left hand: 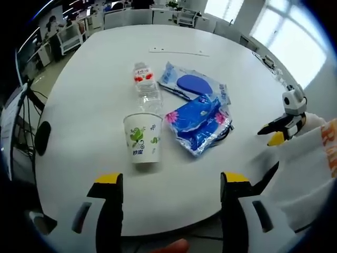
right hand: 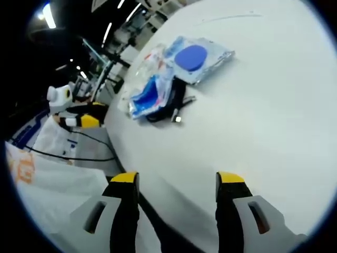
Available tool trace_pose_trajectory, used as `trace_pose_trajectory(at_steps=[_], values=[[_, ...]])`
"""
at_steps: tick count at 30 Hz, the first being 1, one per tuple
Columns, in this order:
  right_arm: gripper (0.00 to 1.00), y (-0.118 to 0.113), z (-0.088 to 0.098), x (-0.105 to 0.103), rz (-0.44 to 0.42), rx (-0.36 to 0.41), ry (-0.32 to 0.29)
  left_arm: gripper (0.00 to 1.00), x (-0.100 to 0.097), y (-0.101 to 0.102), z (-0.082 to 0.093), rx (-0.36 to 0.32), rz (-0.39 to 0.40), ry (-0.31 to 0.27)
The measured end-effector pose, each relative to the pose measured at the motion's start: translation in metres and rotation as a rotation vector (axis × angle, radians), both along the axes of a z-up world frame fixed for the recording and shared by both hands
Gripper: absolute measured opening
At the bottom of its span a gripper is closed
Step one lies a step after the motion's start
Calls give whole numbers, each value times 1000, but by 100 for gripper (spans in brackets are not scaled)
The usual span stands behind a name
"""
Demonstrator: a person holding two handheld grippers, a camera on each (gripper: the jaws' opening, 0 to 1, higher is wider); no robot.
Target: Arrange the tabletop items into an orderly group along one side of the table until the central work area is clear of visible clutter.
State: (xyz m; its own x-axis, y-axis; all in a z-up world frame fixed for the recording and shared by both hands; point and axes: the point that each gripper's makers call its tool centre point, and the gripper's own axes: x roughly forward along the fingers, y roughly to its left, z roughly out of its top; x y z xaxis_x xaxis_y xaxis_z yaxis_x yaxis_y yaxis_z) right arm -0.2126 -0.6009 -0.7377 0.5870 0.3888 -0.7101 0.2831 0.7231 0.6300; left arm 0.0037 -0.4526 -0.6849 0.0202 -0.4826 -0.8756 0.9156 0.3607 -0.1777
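Note:
On the white table (left hand: 95, 89) a paper cup (left hand: 142, 138) with green print stands upright. Behind it a clear water bottle (left hand: 145, 84) with a red label lies on its side. To its right lie a blue flowered packet (left hand: 198, 121) and a flat pack (left hand: 194, 85) with a blue oval. My left gripper (left hand: 172, 182) is open at the near edge, in front of the cup. My right gripper (right hand: 177, 182) is open over bare table (right hand: 263, 116); it also enters the left gripper view (left hand: 274, 133) from the right. The packet (right hand: 151, 95), pack (right hand: 196, 58) and left gripper (right hand: 87, 113) show there.
A thin white strip (left hand: 179, 51) lies at the table's far side. A black cable or strap (right hand: 176, 108) trails from the packet. White cloth with orange print (left hand: 310, 163) drapes at the right. Desks and chairs (left hand: 68, 37) stand beyond the table on the left.

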Motion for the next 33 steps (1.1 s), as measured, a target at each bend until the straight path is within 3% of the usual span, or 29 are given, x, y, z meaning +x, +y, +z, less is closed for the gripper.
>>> trace_pose_trajectory(at_steps=[7,13,24,33], values=[[57,3,1,2,13,-3,-5,75,-1,-4,0,-8,-4,7],[54,-17,19,21,-42,-83,-114,74,2,-10,0,-33,11,18],[55,-34,40,38,-93,-167,-214,74,10,-21,2,-61,33,7],[54,-30,32,38,-58,-159,-199,69,11,-36,-1,-85,22,19]])
